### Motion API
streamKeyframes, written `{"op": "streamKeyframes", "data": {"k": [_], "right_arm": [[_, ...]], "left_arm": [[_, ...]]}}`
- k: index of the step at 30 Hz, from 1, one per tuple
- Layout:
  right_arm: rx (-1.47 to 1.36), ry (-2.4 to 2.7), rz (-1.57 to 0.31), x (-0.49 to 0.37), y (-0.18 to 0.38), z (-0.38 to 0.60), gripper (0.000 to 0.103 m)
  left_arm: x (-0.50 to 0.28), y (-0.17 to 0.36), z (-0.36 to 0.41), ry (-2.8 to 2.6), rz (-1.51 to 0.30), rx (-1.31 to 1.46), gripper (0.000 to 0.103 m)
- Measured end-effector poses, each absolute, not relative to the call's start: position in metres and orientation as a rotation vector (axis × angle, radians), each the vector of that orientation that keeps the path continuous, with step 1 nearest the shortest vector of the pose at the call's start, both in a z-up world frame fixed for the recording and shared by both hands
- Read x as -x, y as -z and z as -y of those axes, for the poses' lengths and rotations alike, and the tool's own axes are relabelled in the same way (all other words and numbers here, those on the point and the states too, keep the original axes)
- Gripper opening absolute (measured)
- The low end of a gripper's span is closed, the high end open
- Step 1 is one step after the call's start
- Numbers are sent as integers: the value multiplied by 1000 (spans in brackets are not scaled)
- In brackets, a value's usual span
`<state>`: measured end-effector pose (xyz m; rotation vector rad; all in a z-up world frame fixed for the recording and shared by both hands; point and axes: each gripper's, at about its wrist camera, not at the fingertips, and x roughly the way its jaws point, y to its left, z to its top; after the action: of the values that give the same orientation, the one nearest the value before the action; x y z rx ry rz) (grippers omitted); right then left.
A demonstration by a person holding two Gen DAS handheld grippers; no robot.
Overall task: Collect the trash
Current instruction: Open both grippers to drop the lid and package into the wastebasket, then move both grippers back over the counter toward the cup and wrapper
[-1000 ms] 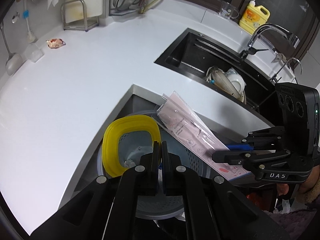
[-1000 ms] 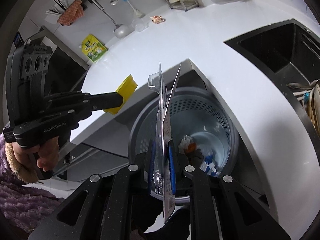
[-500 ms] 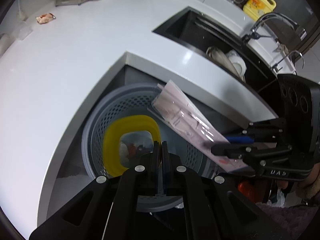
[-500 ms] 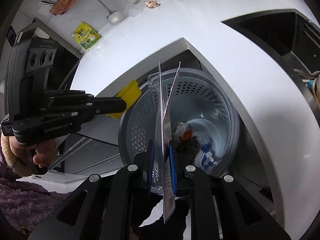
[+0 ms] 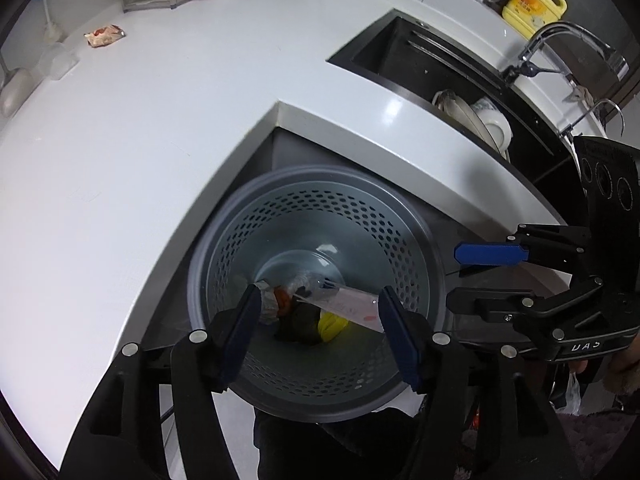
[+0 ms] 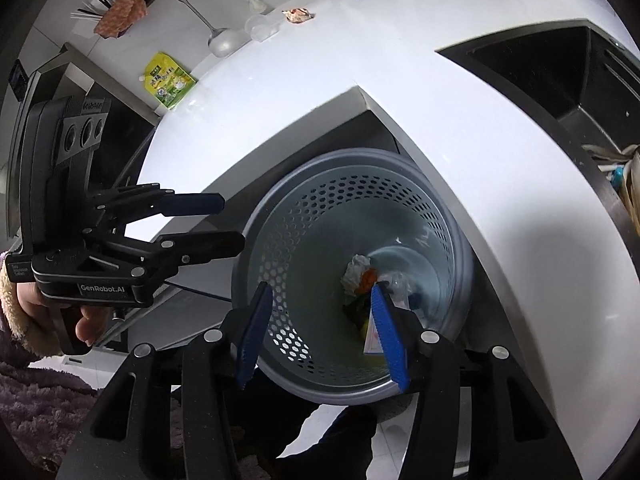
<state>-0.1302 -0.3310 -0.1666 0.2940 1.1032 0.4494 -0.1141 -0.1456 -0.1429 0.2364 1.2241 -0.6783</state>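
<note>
A grey perforated bin (image 5: 224, 248) stands in the counter's inner corner. At its bottom lie a yellow lid (image 5: 332, 326), a pink blister pack (image 5: 352, 305) and crumpled paper (image 5: 268, 300). My left gripper (image 5: 319, 288) hangs over the bin, its jaws opening with nothing held between them. My right gripper (image 5: 472, 278) hovers at the bin's right rim, jaws also opening and empty. In the right wrist view the right gripper (image 6: 320, 286) looks down into the bin (image 6: 460, 240). The pack (image 6: 372, 342) shows beside its right finger, and the left gripper (image 6: 232, 224) is at the left.
A snack wrapper (image 5: 105, 35) and a clear plastic cup (image 5: 58, 64) lie far back on the white counter. A green pouch (image 6: 170, 80) lies at the counter's left end. The black sink (image 5: 420, 60) with dishes, a faucet (image 5: 568, 40) and a yellow detergent bottle (image 5: 534, 4) are at the right.
Both grippers have opened. The yellow lid has left the left gripper and the pink pack the right one; both now lie inside the bin. The left gripper sank over the bin.
</note>
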Motion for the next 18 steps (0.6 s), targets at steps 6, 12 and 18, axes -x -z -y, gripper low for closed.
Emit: {"op": "streamKeyframes", "data": {"k": [6,12,18], "right_arm": [[-310,-451,-1030,124,147,337,53],[-282,-469,-974,106,126,328,56],[-261,-484,-933,75,106,314,59]], "left_arm": [[109,121,134,622,-1146,-229,65],[85,99,116,563,-1081,-191,67],[49,83,93,501,-1041,-162,68]]}}
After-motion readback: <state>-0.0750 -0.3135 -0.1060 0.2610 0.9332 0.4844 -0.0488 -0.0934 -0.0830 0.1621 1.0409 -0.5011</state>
